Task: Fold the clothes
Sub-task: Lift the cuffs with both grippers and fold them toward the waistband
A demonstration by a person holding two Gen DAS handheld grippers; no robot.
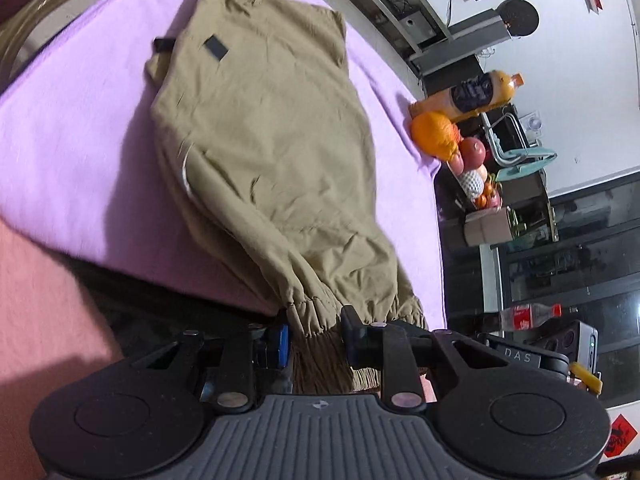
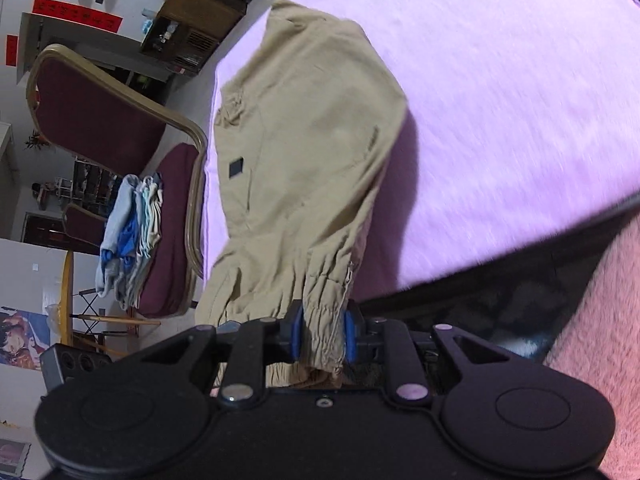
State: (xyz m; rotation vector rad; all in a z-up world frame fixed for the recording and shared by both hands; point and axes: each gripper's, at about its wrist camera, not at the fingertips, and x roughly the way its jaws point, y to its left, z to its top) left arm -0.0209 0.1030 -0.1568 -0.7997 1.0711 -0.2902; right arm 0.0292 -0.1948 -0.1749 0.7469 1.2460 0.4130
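Observation:
Khaki trousers [image 1: 264, 136] with a small black patch lie on a lilac cloth-covered table [image 1: 80, 128]. Their elastic cuffs hang toward me over the near edge. My left gripper [image 1: 316, 336] is shut on one cuff [image 1: 320, 316], blue pads pinching it. In the right wrist view the trousers [image 2: 304, 148] rise from the table, lifted at the leg end. My right gripper [image 2: 322, 338] is shut on the other gathered cuff [image 2: 324, 320] between its blue pads [image 2: 297, 336].
Fruit and an orange juice bottle [image 1: 472, 92] sit at the table's far right edge. A cola bottle [image 1: 524, 314] stands beyond on the right. A maroon chair [image 2: 120, 160] holds a stack of folded clothes [image 2: 132, 236] left of the table. Pink fabric [image 2: 600, 320] lies near me.

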